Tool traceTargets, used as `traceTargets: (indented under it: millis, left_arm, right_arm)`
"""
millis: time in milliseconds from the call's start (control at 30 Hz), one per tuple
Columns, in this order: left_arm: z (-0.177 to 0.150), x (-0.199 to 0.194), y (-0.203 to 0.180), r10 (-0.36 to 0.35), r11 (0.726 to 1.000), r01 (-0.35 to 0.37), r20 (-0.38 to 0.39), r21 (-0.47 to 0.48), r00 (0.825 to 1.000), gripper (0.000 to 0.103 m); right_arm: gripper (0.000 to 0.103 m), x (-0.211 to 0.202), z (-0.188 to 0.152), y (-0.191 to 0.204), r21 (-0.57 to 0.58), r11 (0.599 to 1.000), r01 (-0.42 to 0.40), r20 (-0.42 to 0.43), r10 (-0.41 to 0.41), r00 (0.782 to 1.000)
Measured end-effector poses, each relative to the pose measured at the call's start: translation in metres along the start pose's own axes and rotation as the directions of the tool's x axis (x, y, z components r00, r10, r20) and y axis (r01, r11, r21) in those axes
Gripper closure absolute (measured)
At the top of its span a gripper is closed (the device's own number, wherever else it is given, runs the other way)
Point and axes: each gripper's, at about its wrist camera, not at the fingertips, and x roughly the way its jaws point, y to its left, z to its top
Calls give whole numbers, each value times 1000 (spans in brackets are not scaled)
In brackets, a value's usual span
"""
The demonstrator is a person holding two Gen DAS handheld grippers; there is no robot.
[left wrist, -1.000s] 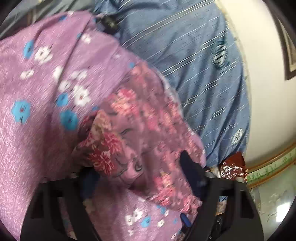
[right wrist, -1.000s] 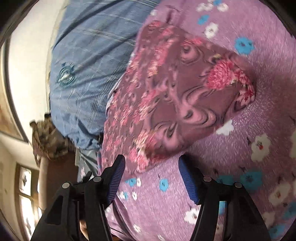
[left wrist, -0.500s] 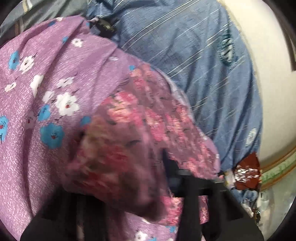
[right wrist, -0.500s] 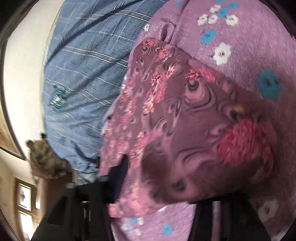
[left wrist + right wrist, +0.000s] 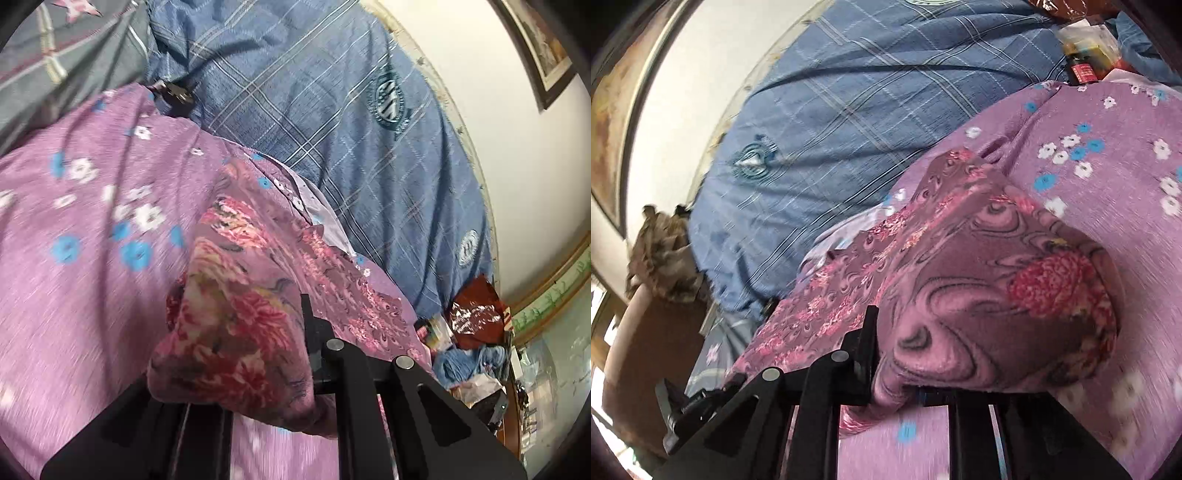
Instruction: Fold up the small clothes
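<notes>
Both the left gripper (image 5: 258, 373) and right gripper (image 5: 897, 373), open a second ago, now clench the mauve rose-patterned cloth (image 5: 236, 314) above the purple flowered bedsheet (image 5: 92, 295), ready to fold.

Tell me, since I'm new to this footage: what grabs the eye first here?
The mauve floral garment dominates, bunched up low in both views, with the left claw and right claw each pinching an edge. Under it spreads a purple sheet with blue and white flowers, and beyond that a blue checked quilt.

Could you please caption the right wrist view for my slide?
Right tongs gripping a mauve rose-print cloth above a purple flowered sheet.
</notes>
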Motion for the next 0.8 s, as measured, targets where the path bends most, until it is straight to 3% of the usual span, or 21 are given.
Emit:
traceTargets:
  millis: [100,200,267,333,400,467,533,600,667,733,800]
  left_arm:
    - [-30,-22,1,81,995,-80,-10,64,997,93]
    - [-58,-21,21,141,989,-135,-87,66,986,91]
    - [-61,-20,35,183,983,-182,-149,20,972,84]
    - [-50,-36,33,189,982,-189,-118,5,975,79]
    - [-37,-60,26,221,975,-220,-51,29,974,68]
    - [-28,-84,18,274,960,-276,54,53,960,48]
    - [-21,-103,5,295,942,-318,186,106,937,42]
    - [-16,-99,-11,289,930,-329,227,166,930,42]
    - [-18,-77,-27,267,927,-304,181,221,947,37]
    - [-23,-50,-33,275,920,-295,112,257,955,35]
    - [-31,-9,-34,316,908,-308,20,286,949,35]
  right_arm:
    - [88,-6,-17,-7,-4,1000,29,-66,-30,997]
    - [84,4,-29,-24,30,993,115,-172,-108,979]
    - [68,4,-29,-35,67,983,173,-233,-154,960]
    - [65,-13,-24,-38,87,980,176,-213,-155,965]
    - [58,-41,-18,-43,83,975,207,-143,-194,971]
    - [55,-69,-11,-52,106,970,219,-76,-212,974]
    - [56,-90,-4,-58,103,965,240,3,-242,970]
    - [66,-94,2,-54,79,971,227,38,-230,972]
    - [83,-79,4,-40,22,978,208,5,-208,978]
    - [83,-57,1,-23,-58,975,216,-38,-218,975]
    - [83,-27,-3,-15,-124,960,252,-110,-265,958]
